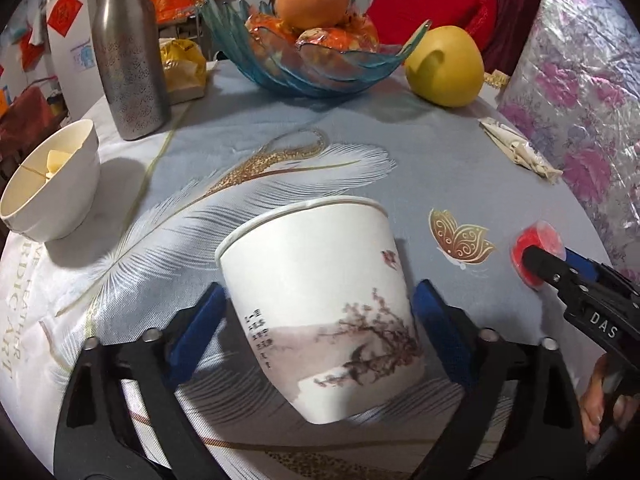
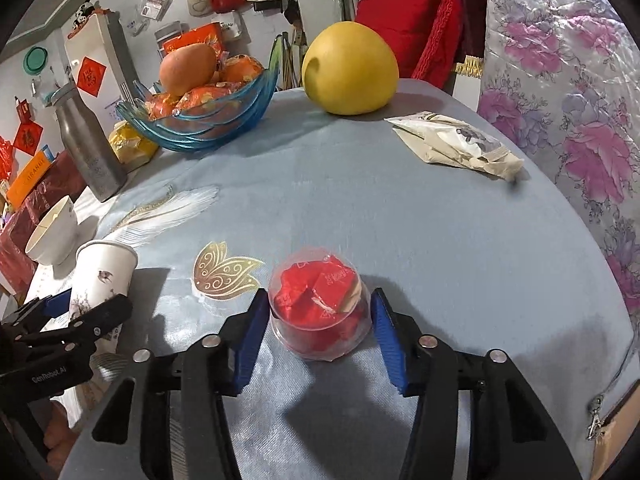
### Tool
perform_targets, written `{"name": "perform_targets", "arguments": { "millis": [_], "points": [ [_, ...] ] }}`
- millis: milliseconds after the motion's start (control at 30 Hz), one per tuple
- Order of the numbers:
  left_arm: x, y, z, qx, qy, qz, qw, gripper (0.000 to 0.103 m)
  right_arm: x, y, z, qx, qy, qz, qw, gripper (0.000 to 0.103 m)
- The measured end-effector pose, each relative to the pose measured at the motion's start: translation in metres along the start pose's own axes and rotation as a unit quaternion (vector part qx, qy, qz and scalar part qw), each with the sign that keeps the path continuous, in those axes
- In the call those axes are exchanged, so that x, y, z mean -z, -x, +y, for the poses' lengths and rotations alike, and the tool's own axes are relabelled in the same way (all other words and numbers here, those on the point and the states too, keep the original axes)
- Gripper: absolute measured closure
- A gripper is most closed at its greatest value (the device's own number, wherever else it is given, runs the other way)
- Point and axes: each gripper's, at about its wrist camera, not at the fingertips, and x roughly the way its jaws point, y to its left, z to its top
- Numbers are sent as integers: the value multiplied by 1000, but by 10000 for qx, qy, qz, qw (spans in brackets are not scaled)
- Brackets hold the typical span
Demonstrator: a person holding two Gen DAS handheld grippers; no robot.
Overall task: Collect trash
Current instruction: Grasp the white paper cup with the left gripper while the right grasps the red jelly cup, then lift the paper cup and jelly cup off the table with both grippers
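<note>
Right wrist view is showing the right gripper [image 2: 318, 320] straddling the clear plastic cup of red wrappers [image 2: 319, 307] at lower centre, blue pads apart and not quite touching, while the left gripper [image 1: 320, 328] is bracketing the white printed paper cup [image 1: 320, 312], unclamped.

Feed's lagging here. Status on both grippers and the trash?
Left gripper open, straddling paper cup. Right gripper open around clear tub of red wrappers. Crumpled packet waiting. Nothing in the way.

Both views are bright and mostly sharp. Soft shadows fall toward the lower left of objects. Fisheye bending curves the edges, and dark vignetting fills the corners.
</note>
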Motion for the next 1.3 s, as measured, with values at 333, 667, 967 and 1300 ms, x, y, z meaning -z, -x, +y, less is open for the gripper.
{"name": "perform_targets", "arguments": {
  "millis": [333, 667, 967, 1300],
  "points": [
    [7, 19, -16, -137, -413, -396, 9983, 18, 0, 1, 2, -122, 66, -45, 9999, 50],
    [14, 72, -39, -230, -771, -1370, 9873, 18, 2, 14, 6, -206, 86, -325, 9992, 50],
    [31, 109, -44, 63, -703, -1624, 9842, 18, 39, 76, 4, -450, -106, -762, 9960, 50],
    [74, 152, -53, 34, -736, -1803, 9808, 18, 84, 165, -4, -525, -93, -1237, 9909, 50]
  ]
}}
